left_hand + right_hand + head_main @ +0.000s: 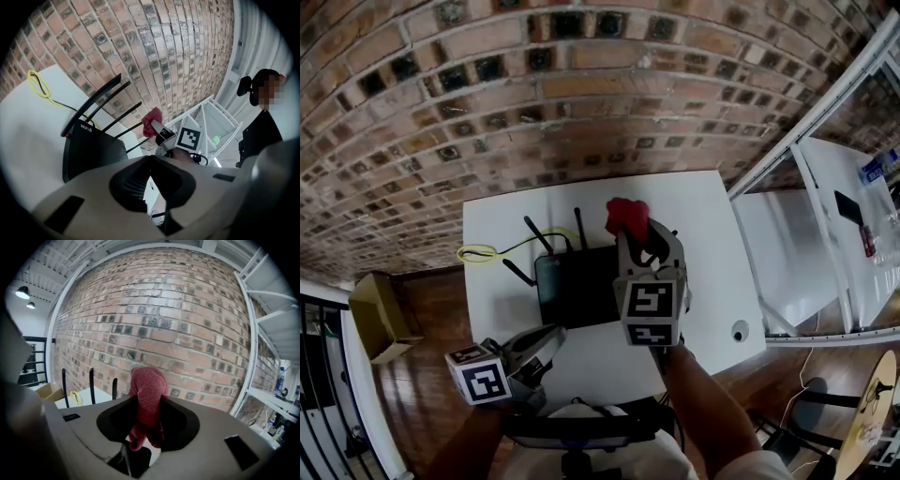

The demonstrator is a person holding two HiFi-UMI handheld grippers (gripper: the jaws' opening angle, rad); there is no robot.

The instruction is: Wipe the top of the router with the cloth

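Left gripper [542, 342] hangs low, jaws together and empty. Right gripper [637, 234] pinches the red cloth [625, 216] above the router [577, 286] — beyond its rear edge, beside the antennas [542, 234]. Descending carelessly could snag one — shoving the router askew.

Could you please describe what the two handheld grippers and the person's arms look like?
Both the left gripper and the right gripper have grey plastic bodies with a dark recess behind the jaws. The left's cube and the right's cube bear black-and-white square markers. The right forearm shows no sleeve.
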